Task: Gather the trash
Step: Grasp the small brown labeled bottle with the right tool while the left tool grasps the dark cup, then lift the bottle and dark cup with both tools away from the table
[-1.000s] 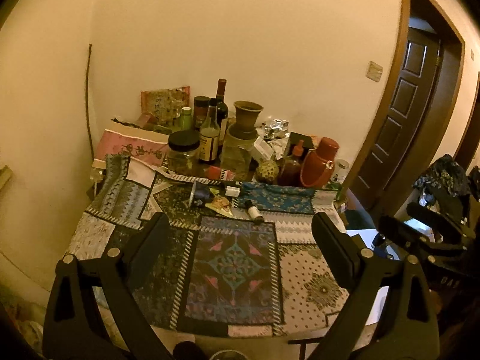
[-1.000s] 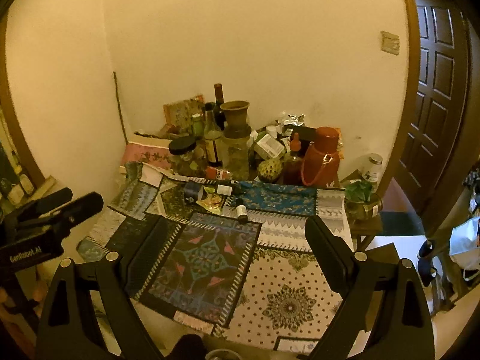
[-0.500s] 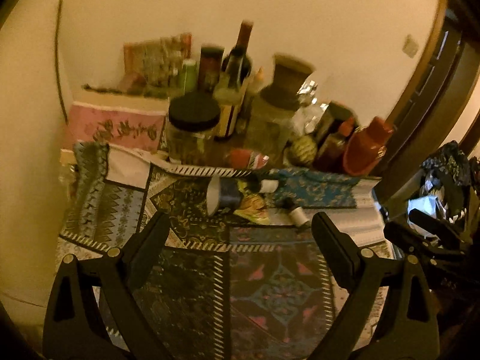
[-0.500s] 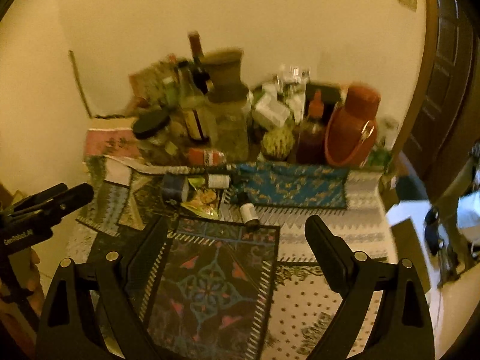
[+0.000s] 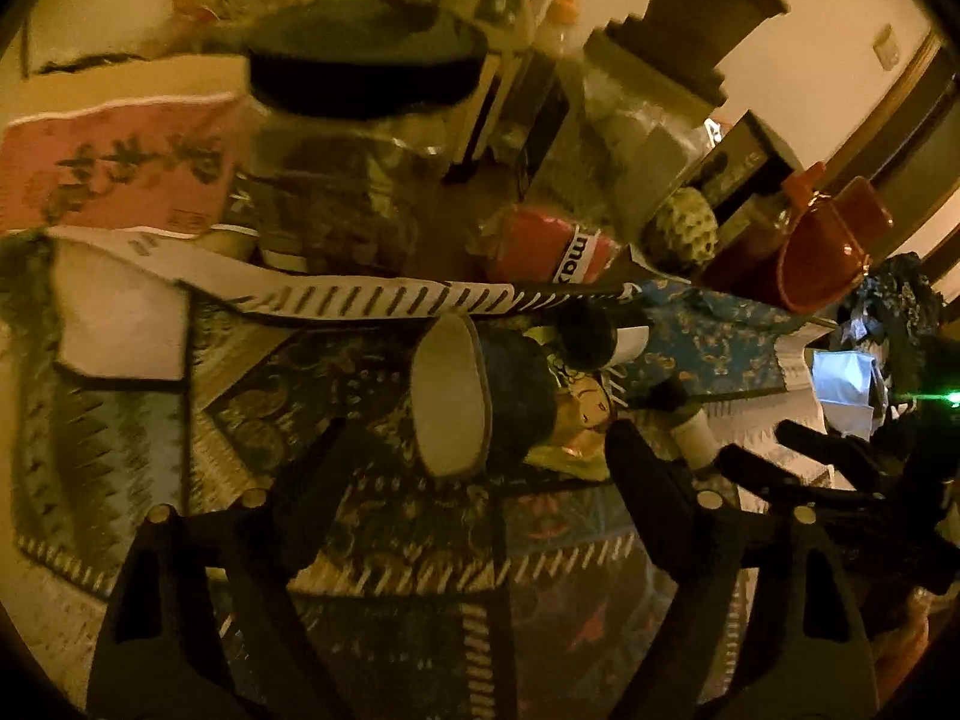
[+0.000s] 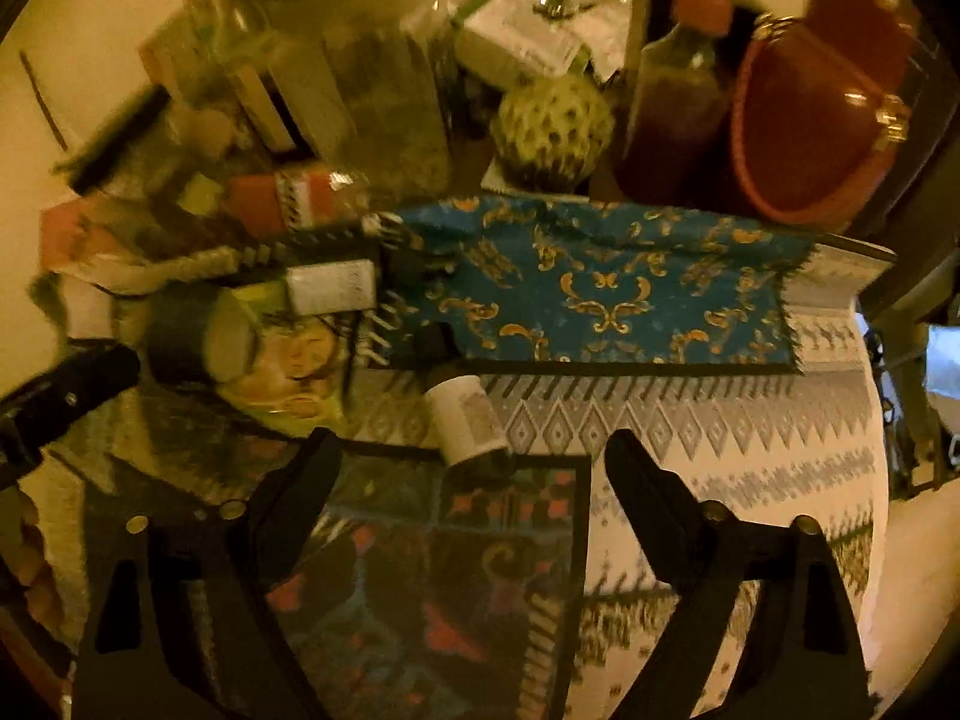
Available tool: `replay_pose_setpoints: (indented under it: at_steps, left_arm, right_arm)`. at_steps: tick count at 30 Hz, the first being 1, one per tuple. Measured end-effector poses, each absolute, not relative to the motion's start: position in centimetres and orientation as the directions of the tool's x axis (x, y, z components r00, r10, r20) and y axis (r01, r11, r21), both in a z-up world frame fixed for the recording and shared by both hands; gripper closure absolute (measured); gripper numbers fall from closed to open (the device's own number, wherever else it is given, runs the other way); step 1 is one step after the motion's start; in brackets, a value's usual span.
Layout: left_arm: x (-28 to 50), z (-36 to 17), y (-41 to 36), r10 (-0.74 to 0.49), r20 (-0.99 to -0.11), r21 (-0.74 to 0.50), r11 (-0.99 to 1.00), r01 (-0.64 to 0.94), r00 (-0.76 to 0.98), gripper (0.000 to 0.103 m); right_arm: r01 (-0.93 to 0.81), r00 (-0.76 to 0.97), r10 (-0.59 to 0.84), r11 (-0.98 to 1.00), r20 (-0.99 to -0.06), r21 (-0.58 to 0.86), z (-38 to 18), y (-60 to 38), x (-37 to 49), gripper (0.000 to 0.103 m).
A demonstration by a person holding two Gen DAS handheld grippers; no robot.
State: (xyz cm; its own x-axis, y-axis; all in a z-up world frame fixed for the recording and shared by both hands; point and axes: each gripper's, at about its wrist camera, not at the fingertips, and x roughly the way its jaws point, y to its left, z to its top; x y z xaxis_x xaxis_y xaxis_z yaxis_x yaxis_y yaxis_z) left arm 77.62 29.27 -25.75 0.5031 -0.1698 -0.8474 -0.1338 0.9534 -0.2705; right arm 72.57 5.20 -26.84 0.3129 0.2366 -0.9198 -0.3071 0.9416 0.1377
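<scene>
- Left gripper (image 5: 474,450): jaws apart but closing, nothing between the pads; hangs over patterned cloth (image 5: 420,516), nose tilted down.
- Right gripper (image 6: 474,456): same, jaws wide but closing in, nothing gripped.
- Just past right gripper's tips: small white bottle (image 6: 468,420) w/ dark cap, lying on its side on the cloth.
- Just past left gripper's tips: paper cup (image 5: 474,396), dark blue outside, tipped on its side, mouth facing left.
- Touching cup on its right: crumpled yellow wrapper (image 5: 576,420) w/ printed picture.
- Behind those, a 2nd small white bottle (image 6: 330,285) lying flat.
- Farther, right: blue cloth w/ gold scrollwork (image 6: 600,288).
- Far edge, left to right: big glass jar w/ black lid (image 5: 360,138), red packet (image 5: 552,240) lying flat, custard apple (image 6: 552,120), sauce bottle w/ orange cap (image 6: 678,90), red jug (image 6: 816,120).
- Blur heavy at far row; labels not readable.
</scene>
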Motion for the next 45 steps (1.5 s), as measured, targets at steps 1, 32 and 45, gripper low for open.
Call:
replay_pose_setpoints:
  at_steps: [1, 32, 45]
  left_arm:
    - [78.0, -26.3, 29.3, -0.196, -0.843, -0.294, 0.948, -0.124, 0.501, 0.023]
    - [74.5, -20.6, 24.7, -0.159, -0.772, -0.267, 0.960, -0.087, 0.615, 0.079]
    - [63.2, -9.5, 15.5, -0.096, -0.599, -0.215, 0.976, -0.045, 0.795, 0.079]
  right_arm:
    - [-0.327, 0.294, 0.233, 0.936, -0.927, 0.131, -27.4, 5.6, 73.0, 0.026]
    - [-0.322, 0.377, 0.340, 0.921, -0.862, 0.222, -22.0, 0.8, 68.5, 0.077]
    - [-0.345, 0.624, 0.449, 0.893, -0.640, 0.290, -10.8, -9.6, 59.5, 0.077]
